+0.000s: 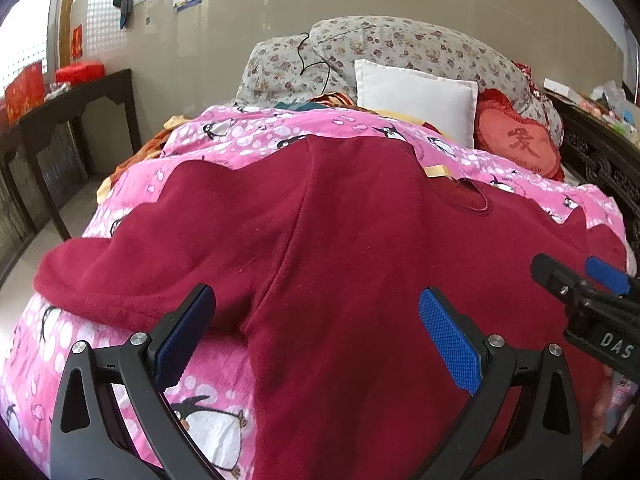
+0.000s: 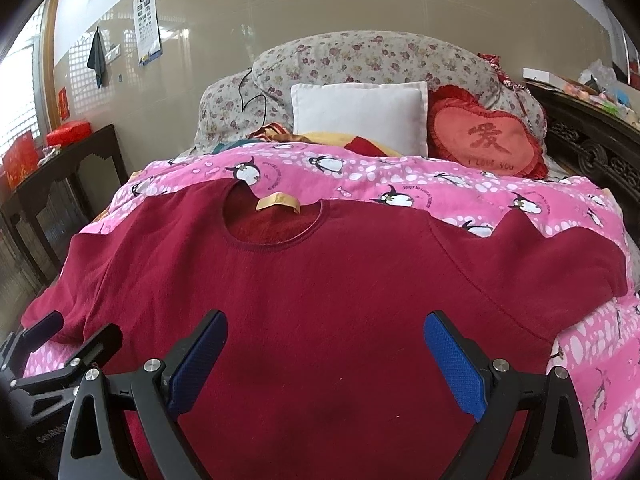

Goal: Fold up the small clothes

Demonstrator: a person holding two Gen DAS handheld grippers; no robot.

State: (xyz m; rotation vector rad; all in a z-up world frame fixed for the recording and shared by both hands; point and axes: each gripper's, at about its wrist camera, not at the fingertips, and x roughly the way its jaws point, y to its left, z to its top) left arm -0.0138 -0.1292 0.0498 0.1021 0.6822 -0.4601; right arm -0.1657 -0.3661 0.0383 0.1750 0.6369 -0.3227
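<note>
Both my grippers, left [image 1: 316, 320] and right [image 2: 326, 346], hang with fingers spread wide, gripping nothing. One dark red sweater [image 2: 320, 280] lies flat beneath them on the pink penguin blanket [image 2: 400, 176], with bare blanket bordering its sleeves. Beyond: one white pillow [image 2: 360, 116], one heart cushion [image 2: 488, 140].

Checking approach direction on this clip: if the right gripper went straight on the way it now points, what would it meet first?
Most likely the dark red sweater spread flat on the pink penguin blanket. The right gripper, jaws open, points at its chest below the neckline; nothing shows between. How far above the fabric it sits is unclear.
</note>
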